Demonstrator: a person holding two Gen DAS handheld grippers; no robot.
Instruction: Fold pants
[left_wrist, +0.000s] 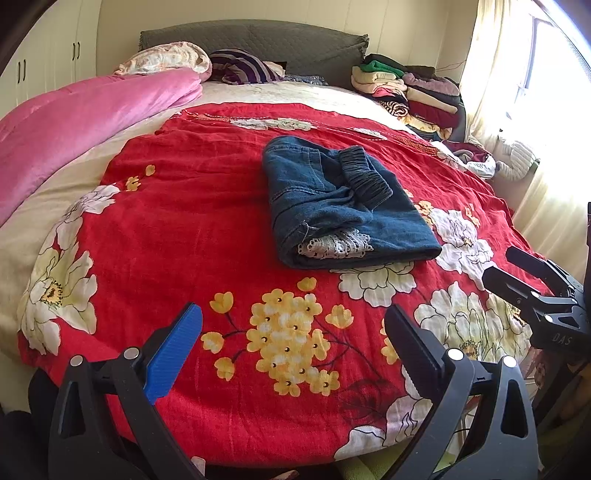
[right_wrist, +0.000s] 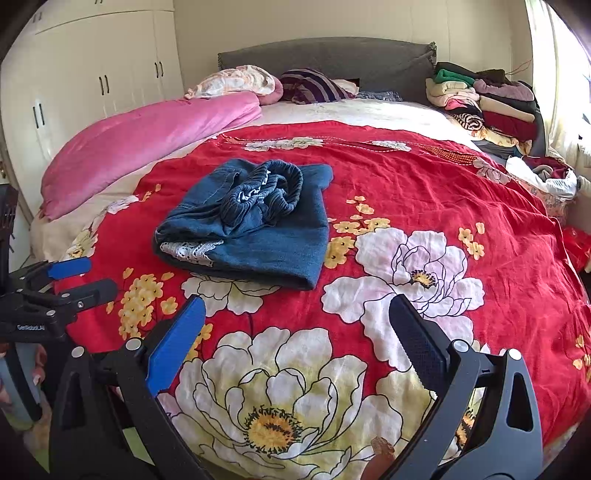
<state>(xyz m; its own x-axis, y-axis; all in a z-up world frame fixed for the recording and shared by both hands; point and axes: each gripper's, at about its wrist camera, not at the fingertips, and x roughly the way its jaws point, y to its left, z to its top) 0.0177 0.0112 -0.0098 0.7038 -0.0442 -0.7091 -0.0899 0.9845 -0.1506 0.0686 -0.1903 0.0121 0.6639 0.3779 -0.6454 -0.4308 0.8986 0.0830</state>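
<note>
- The pants (left_wrist: 343, 206), dark blue denim with an elastic waistband and a bit of white lace trim showing at the near edge, lie as a compact folded bundle on the red floral blanket (left_wrist: 207, 229) that covers the near part of the bed (left_wrist: 280, 92).
- By the look of it the folding is done or very nearly so: the legs are doubled up into a rough rectangle and the waistband sits bunched on top. What may be left is tidying, since in the right wrist view the waistband looks crumpled and the bundle's edges are not square.
- The left tool (left_wrist: 293, 347) hangs over the near edge of the blanket with its fingers spread wide, gripping nothing, well apart from the pants.
- The right tool (right_wrist: 297, 332) is likewise spread wide and empty, above the big white flowers of the blanket, short of the bundle.
- Each tool shows in the other's view at the side, low and near the foot of the bed.
- Around: a rolled pink quilt (left_wrist: 85, 122) along the left side of the bed, a striped purple pillow (left_wrist: 243, 68) at the grey headboard (left_wrist: 258, 40), and a stack of folded clothes (left_wrist: 410, 92) at the far right corner by the curtained window (left_wrist: 517, 92).
- White wardrobe doors (right_wrist: 96, 66) stand beyond the pink quilt.
- Nothing lies between the tools and the pants; the blanket around the bundle is wrinkled but free of other items, so a further smoothing reach looks unobstructed.
</note>
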